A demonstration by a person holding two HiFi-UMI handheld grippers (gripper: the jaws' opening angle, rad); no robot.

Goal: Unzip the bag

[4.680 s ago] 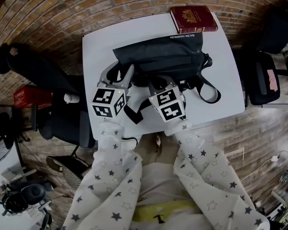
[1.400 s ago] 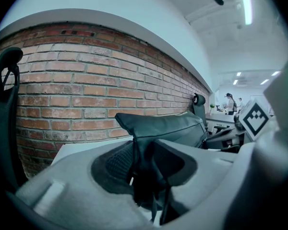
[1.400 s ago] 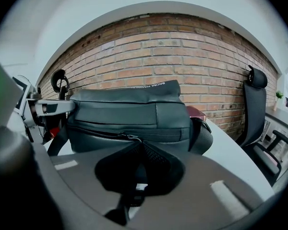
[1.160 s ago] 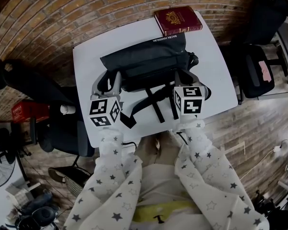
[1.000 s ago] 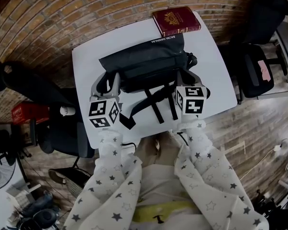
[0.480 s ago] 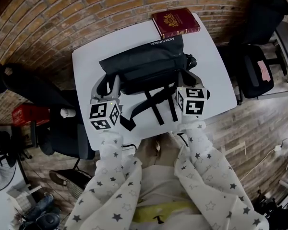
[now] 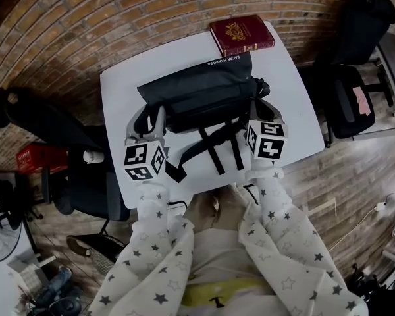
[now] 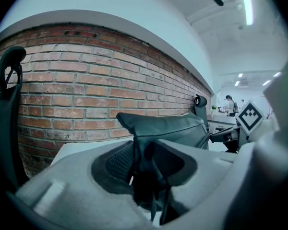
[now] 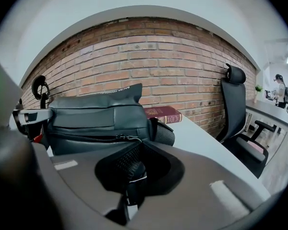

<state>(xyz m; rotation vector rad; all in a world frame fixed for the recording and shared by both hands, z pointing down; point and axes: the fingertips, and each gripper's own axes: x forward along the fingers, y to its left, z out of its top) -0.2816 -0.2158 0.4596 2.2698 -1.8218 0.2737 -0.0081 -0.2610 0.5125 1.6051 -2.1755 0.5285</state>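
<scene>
Black fabric bag [image 7: 197,94] lies in the middle of the white table [image 7: 296,120], its long axis running from the table's left edge towards its right edge, with loose straps [image 7: 217,147] trailing to the near edge. Its zip follows that same line along the upper front, and the zip pull [image 9: 122,138] sits at the bag's right end, right at the right gripper [image 7: 258,109], so that hand is the nearer one. Those jaws are almost pressed together, pinching what looks like the thin dark tab of the pull. Whether the teeth behind it gape already I cannot tell. At the bag's left end the left gripper [image 7: 148,118] stands wider, clamped on a thick fold of the bag's fabric and bracing it. A red book [image 7: 241,34] lies at the far right corner, just beyond the bag.
</scene>
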